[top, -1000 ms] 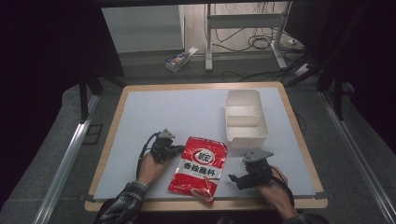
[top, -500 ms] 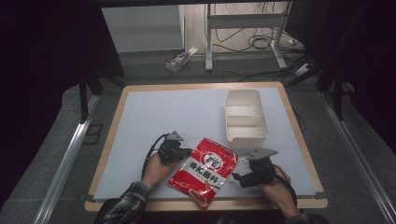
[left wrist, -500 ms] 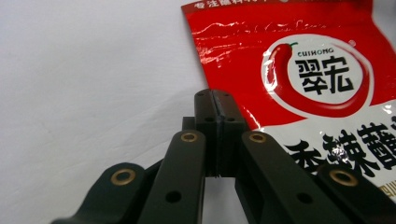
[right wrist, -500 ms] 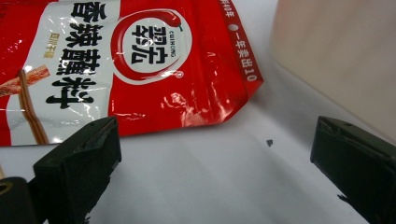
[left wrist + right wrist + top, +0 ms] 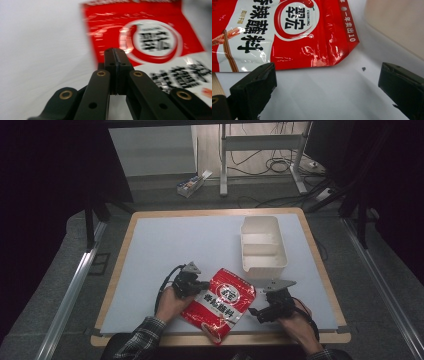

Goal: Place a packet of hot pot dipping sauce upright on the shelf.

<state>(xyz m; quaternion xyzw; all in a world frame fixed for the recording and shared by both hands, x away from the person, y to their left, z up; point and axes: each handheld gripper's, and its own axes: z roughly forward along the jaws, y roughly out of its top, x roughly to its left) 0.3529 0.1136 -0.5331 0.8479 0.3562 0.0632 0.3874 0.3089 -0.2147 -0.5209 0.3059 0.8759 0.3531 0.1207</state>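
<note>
A red snack packet (image 5: 220, 302) with white lettering lies flat near the table's front edge, its lower corner hanging over the rim. My left gripper (image 5: 196, 287) is at the packet's left edge. In the left gripper view this gripper (image 5: 115, 51) is shut, its tips over the edge of the packet (image 5: 150, 37); I cannot tell whether any foil is pinched. My right gripper (image 5: 256, 312) is just right of the packet. In the right gripper view it (image 5: 328, 68) is open wide over bare table, with the packet's corner (image 5: 299, 32) just ahead.
A white two-compartment container (image 5: 262, 247) stands behind the right gripper, close to the packet's top corner; its wall (image 5: 397, 22) fills the right gripper view's upper right. The pale table mat (image 5: 175, 245) is edged in wood. A small dark speck (image 5: 363, 68) lies on the mat.
The left gripper moved right and toward the front against the packet. The packet shifted right and turned a little. The right gripper edged slightly nearer the packet.
</note>
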